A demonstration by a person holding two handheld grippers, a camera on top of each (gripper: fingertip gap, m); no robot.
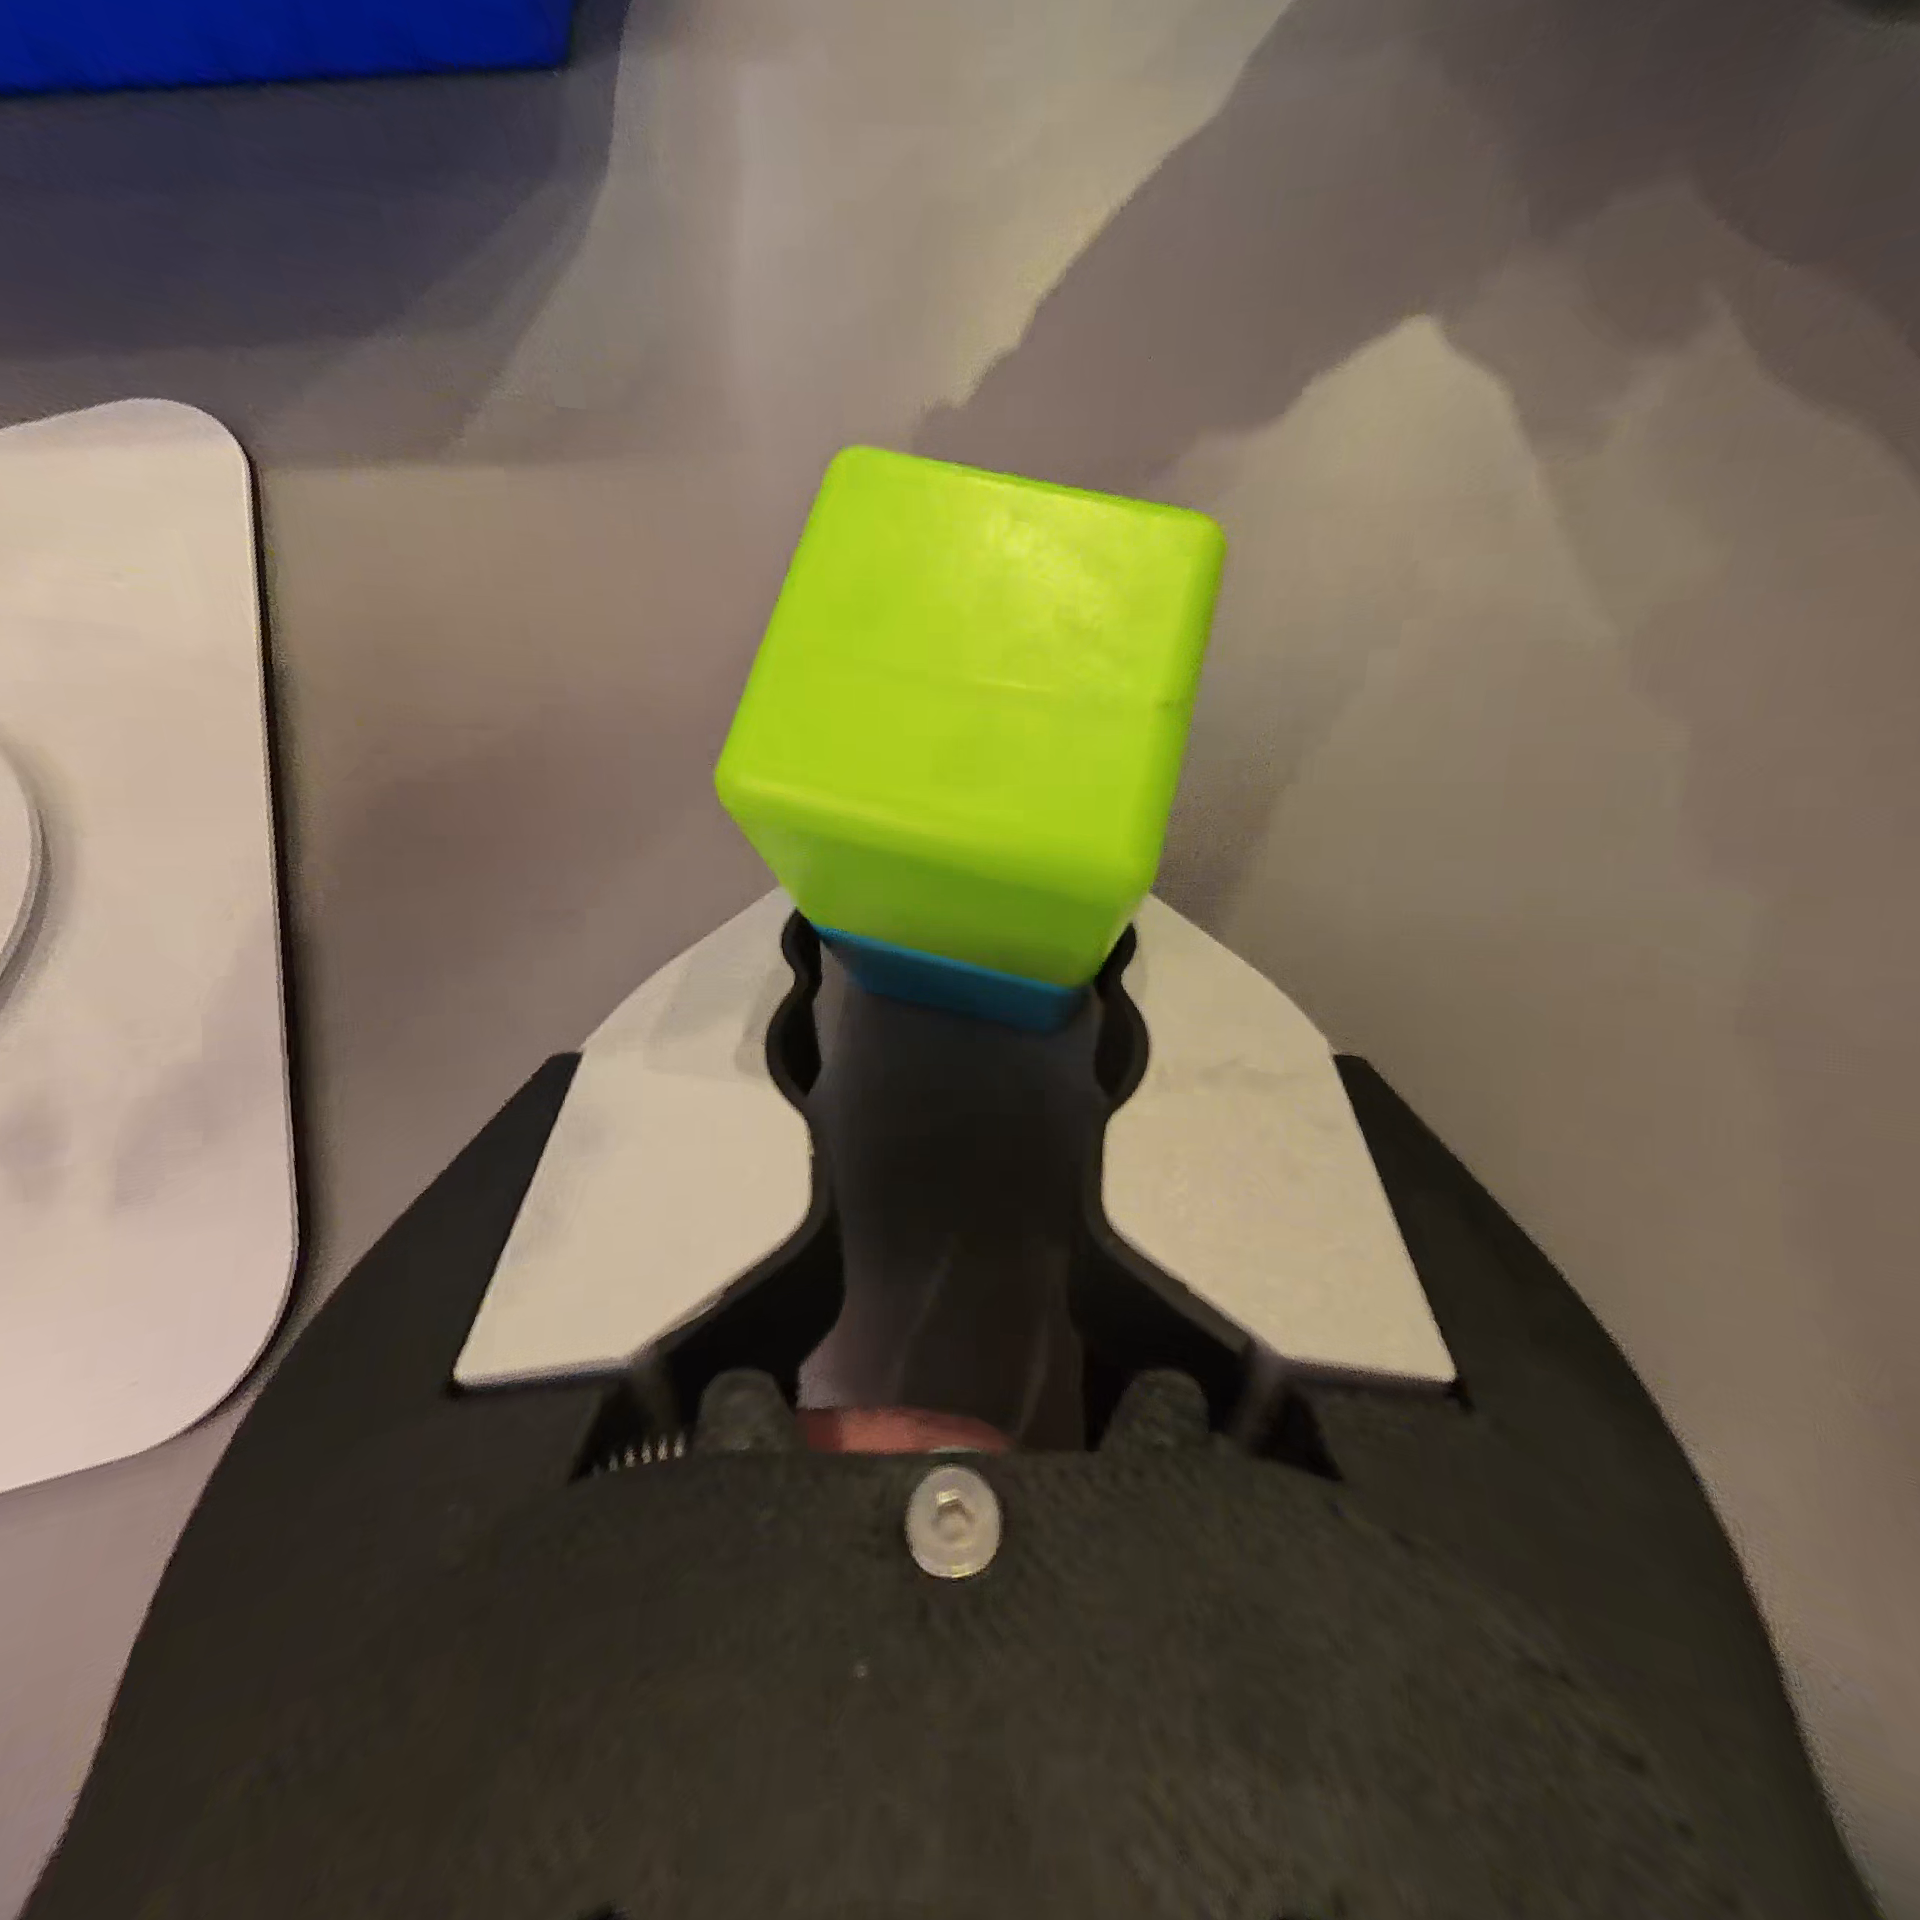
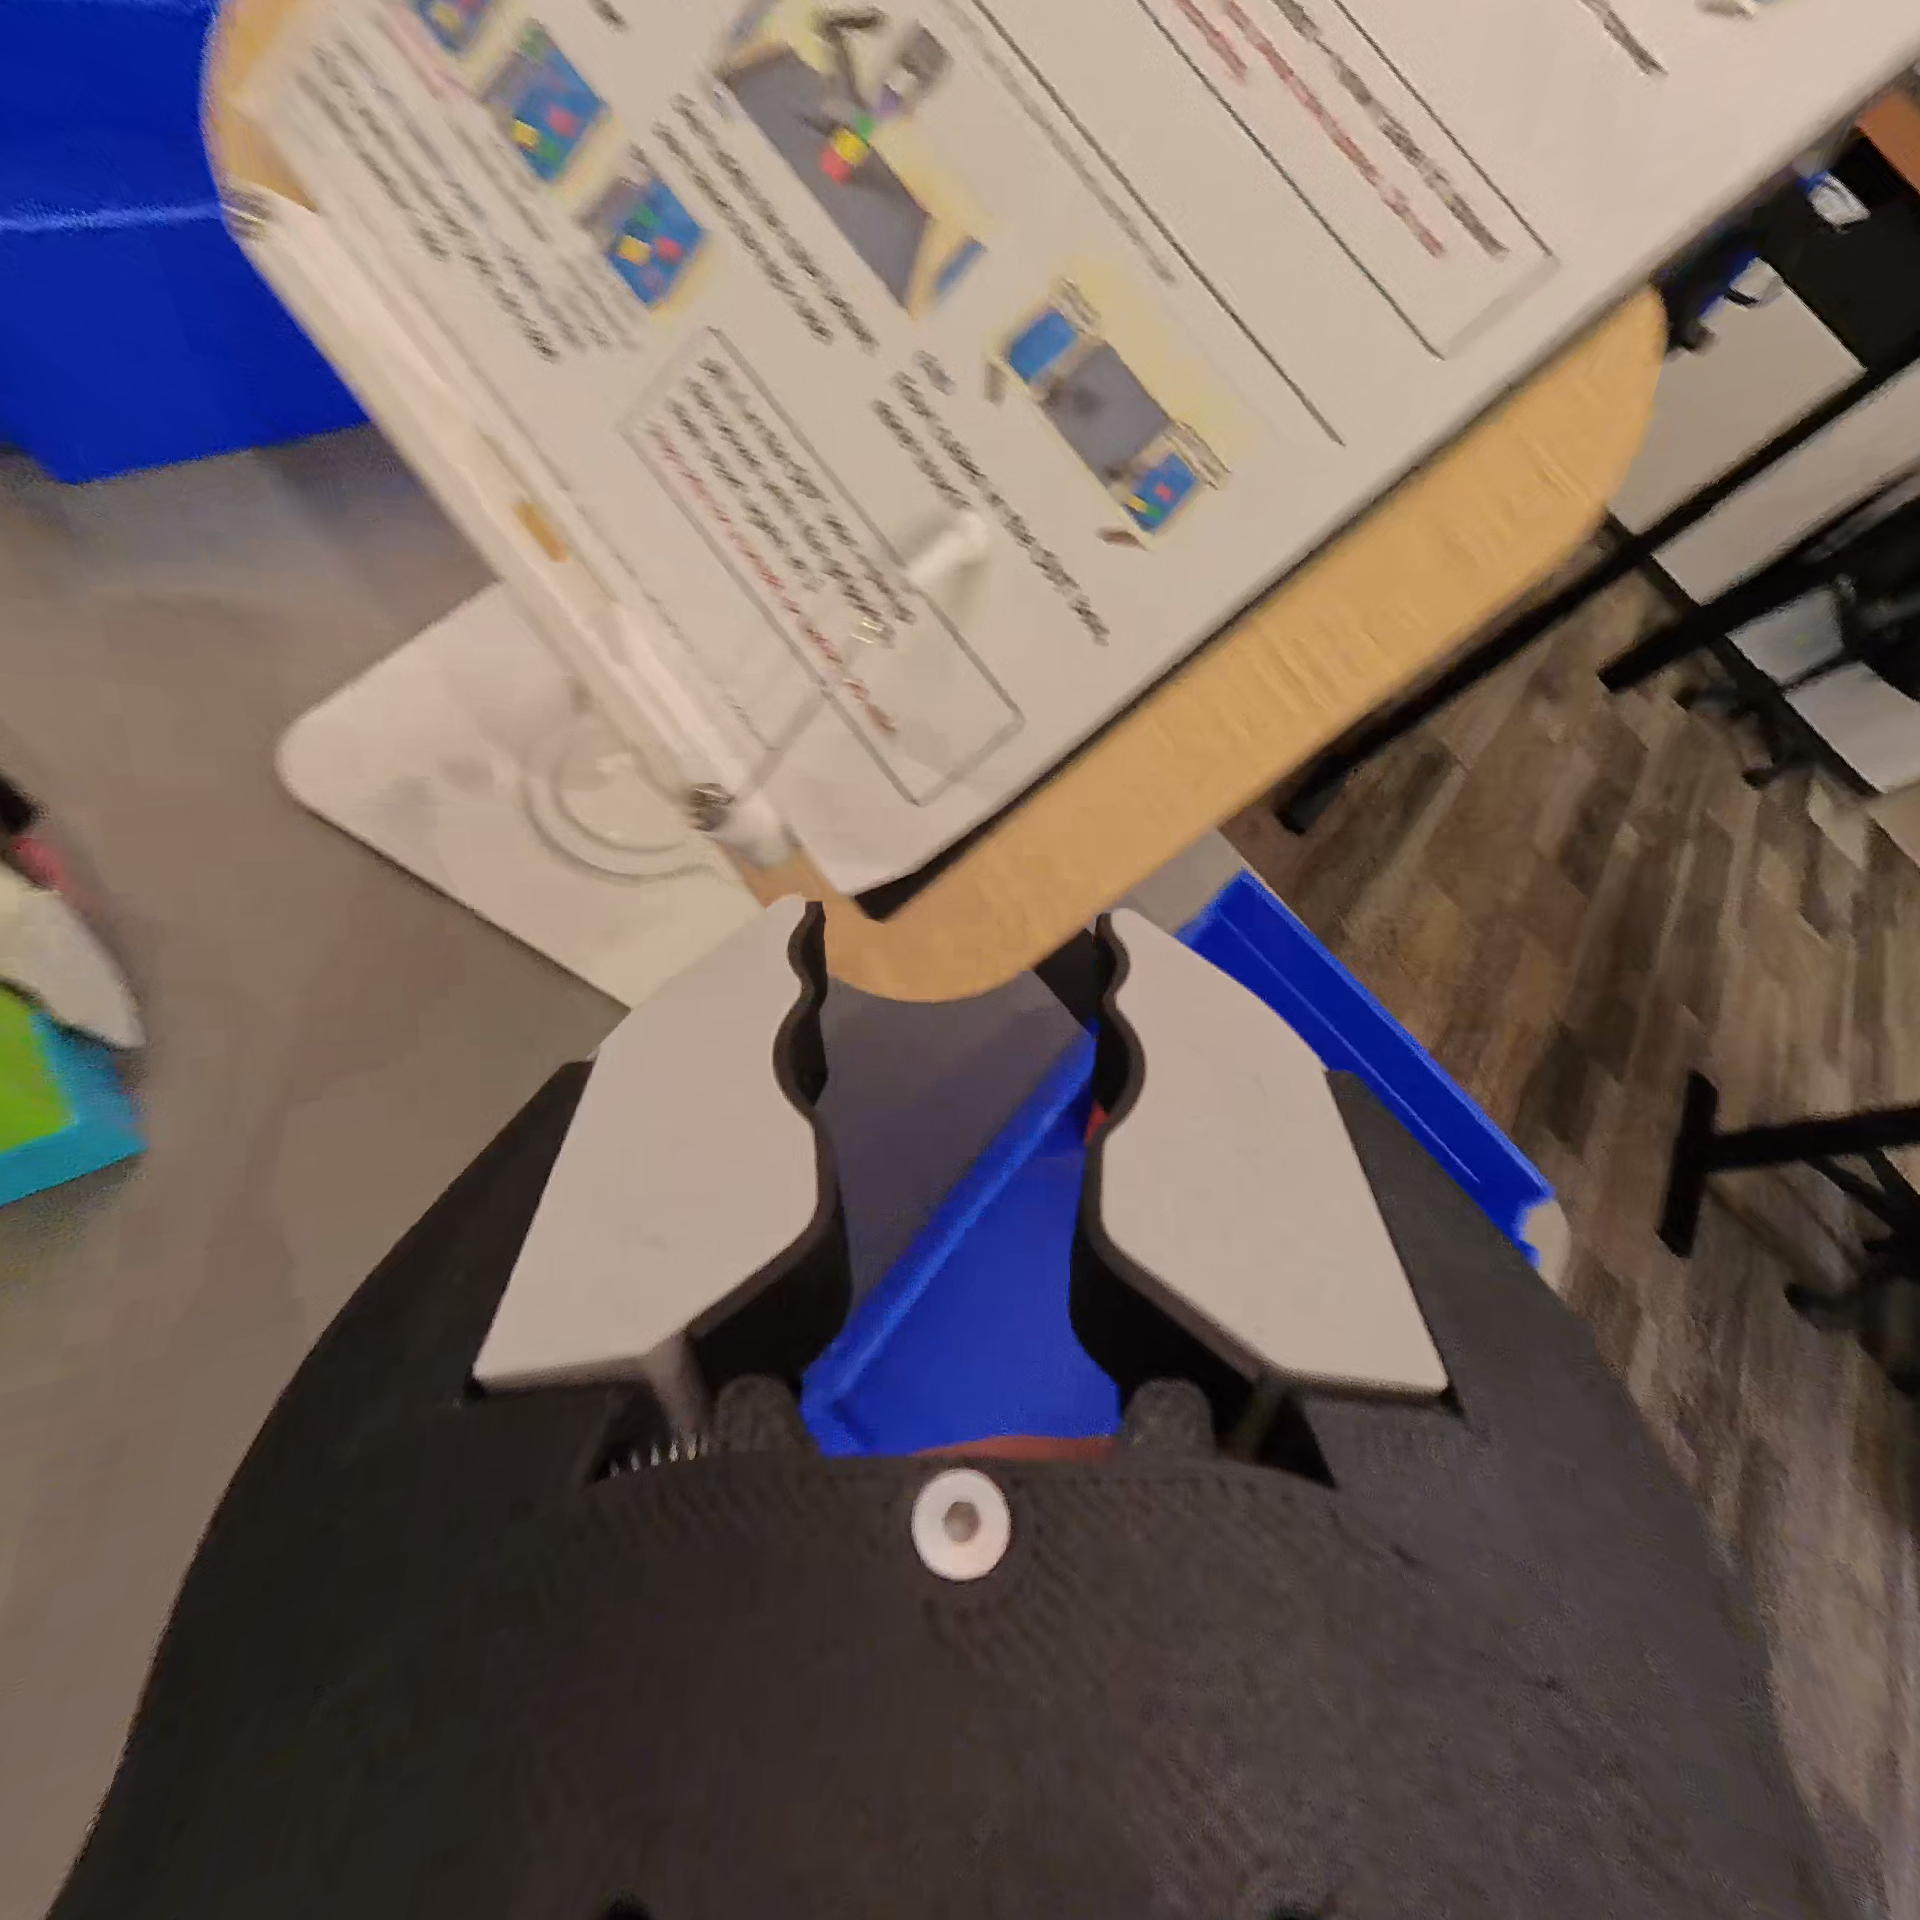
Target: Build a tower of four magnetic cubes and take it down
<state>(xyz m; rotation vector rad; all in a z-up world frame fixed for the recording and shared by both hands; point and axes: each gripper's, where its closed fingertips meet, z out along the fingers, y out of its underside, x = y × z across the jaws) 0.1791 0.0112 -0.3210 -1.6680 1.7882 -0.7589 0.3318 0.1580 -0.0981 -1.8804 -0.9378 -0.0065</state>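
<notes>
Fingertips of the left gripper pinch a teal cube with a lime-green cube stacked on it, above the grey tabletop beside a white stand base. Right gripper fingers gape empty over a blue bin at the table's edge.

One cube sits on another cube, right of the stand base, all on the table

A black two-finger right gripper with grey finger plates is seen parted and empty above a blue plastic bin. A printed instruction sheet is propped on a white stand base; green and teal cubes are glimpsed at left.
</notes>
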